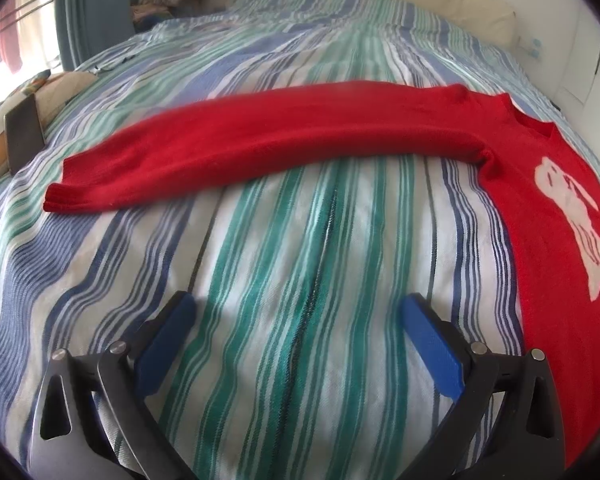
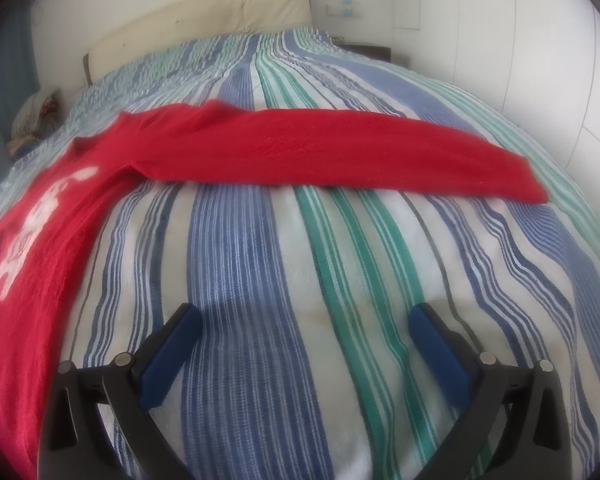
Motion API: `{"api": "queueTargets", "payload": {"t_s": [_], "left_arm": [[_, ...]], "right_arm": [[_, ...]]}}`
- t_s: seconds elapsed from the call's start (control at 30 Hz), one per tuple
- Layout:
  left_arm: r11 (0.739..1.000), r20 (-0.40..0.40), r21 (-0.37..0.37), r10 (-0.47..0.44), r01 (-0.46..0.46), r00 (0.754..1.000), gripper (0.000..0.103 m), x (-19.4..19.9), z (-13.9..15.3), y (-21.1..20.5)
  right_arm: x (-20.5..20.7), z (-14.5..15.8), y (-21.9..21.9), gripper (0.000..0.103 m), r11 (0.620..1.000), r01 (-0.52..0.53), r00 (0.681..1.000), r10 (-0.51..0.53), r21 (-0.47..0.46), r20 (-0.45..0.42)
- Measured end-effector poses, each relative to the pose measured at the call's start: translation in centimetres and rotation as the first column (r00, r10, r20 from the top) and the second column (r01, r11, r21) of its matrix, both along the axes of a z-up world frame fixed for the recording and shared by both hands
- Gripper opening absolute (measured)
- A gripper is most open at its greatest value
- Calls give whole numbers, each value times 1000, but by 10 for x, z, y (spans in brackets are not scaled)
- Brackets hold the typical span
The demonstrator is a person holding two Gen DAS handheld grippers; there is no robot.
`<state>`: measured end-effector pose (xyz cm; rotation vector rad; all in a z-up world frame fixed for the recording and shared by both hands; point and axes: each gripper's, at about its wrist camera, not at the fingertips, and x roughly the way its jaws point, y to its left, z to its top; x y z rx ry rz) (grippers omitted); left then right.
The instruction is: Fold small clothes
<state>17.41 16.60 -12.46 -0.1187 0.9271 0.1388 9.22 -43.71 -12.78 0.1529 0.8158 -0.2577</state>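
A red knitted sweater with a white figure on its chest lies flat on the striped bedspread. In the left wrist view its body is at the right and one sleeve stretches left across the bed, cuff at the far left. My left gripper is open and empty, above bare bedspread in front of that sleeve. In the right wrist view the body is at the left and the other sleeve stretches right. My right gripper is open and empty, short of that sleeve.
The bed has a blue, green and white striped cover. A cream headboard stands at the far end. A dark phone-like slab and a cushion lie at the bed's left edge. White wardrobe doors line the right side.
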Motion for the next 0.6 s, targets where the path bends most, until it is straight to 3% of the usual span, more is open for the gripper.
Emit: {"api": "queueTargets", "payload": {"t_s": [0.6], "left_arm": [[1000,-4,25,3,-3,1000,103,2,-2,-4]], "right_arm": [[2,0,1,103,1000,1,1000,-1,-13,-11]]}}
